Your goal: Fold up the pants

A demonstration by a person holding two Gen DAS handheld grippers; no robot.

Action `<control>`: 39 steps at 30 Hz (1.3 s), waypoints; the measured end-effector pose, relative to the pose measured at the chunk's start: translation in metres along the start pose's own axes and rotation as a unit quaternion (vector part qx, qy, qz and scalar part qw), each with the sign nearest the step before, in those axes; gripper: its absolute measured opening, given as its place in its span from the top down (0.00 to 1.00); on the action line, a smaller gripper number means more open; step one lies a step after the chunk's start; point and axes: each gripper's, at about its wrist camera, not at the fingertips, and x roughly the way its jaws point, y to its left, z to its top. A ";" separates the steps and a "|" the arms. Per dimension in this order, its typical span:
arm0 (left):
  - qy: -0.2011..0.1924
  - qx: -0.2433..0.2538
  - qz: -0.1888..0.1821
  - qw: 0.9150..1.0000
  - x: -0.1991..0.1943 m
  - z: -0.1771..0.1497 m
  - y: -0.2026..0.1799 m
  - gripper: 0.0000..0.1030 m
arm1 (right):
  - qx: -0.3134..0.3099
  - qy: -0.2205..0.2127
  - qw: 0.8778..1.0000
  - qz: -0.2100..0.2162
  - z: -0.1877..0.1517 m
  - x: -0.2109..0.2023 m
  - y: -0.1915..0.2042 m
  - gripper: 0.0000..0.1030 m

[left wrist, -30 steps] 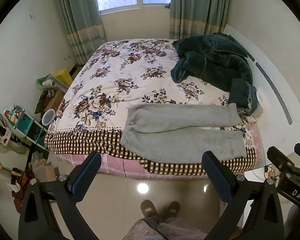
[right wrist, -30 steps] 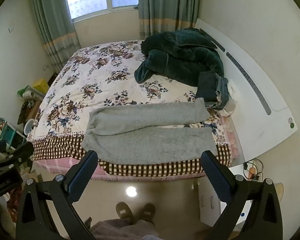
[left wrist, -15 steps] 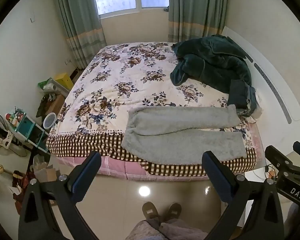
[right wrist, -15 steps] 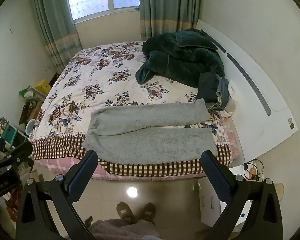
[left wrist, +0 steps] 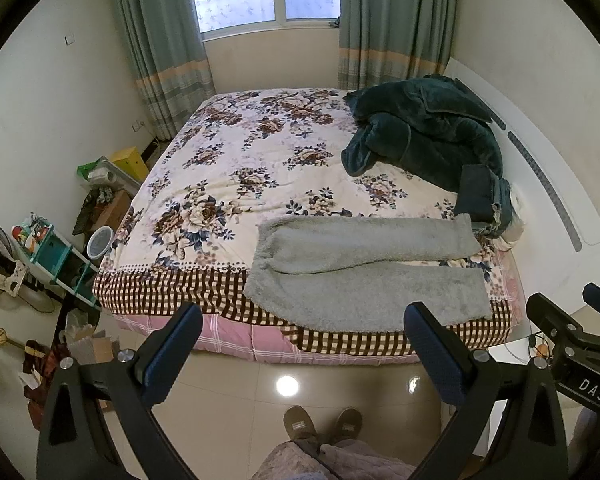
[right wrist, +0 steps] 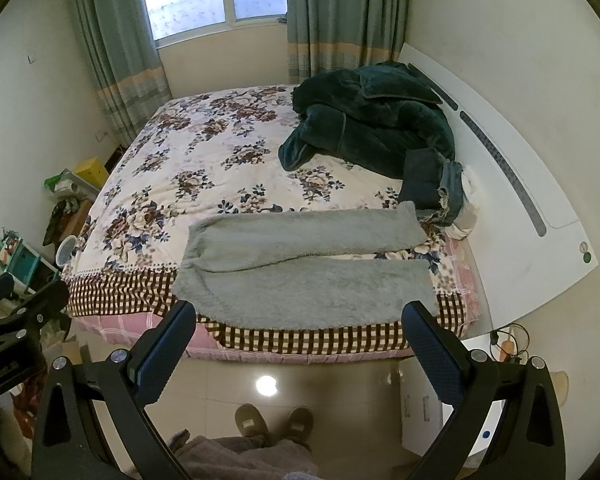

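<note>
Right now both the left gripper (left wrist: 302, 334) and right gripper (right wrist: 300, 334) are hanging released above the floor while the grey fleece pants (left wrist: 364, 270) are lying flat at the bed's (left wrist: 228, 160) near edge, risking sliding off if tugged.

Fuzzy grey fleece pants (left wrist: 364, 268) lie on a floral cloth bedspread (left wrist: 240, 168) above glossy floor tiles (left wrist: 236, 412).

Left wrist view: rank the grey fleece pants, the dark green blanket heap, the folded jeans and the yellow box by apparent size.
1. grey fleece pants and dark green blanket heap: similar; the pants lie nearer, so the order is unsure.
2. folded jeans
3. yellow box
</note>
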 end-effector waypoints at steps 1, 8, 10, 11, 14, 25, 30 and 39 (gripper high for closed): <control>-0.001 0.000 0.001 1.000 0.000 -0.001 -0.001 0.00 | 0.000 0.000 1.000 0.001 0.000 -0.001 -0.002 0.00; 0.000 -0.001 -0.001 1.000 0.000 0.001 -0.002 0.00 | 0.000 -0.002 1.000 0.001 -0.003 -0.001 -0.001 0.00; 0.000 -0.001 -0.001 1.000 0.000 0.002 -0.001 0.00 | 0.001 -0.003 1.000 0.002 -0.002 -0.001 -0.001 0.00; 0.000 -0.001 -0.001 1.000 0.000 0.003 -0.002 0.00 | 0.000 -0.003 1.000 0.002 -0.001 -0.002 -0.001 0.00; -0.001 -0.002 -0.002 1.000 0.000 0.001 -0.001 0.00 | 0.000 -0.003 1.000 0.003 0.001 -0.002 0.001 0.00; -0.003 -0.003 -0.002 1.000 -0.001 -0.001 0.000 0.00 | -0.002 -0.004 1.000 0.006 0.004 -0.006 0.002 0.00; -0.006 -0.004 0.001 1.000 -0.006 0.006 -0.004 0.00 | -0.002 -0.005 1.000 0.006 0.005 -0.005 0.001 0.00; -0.007 -0.006 -0.001 1.000 -0.011 0.007 -0.004 0.00 | -0.003 -0.006 1.000 0.008 0.005 -0.008 0.002 0.00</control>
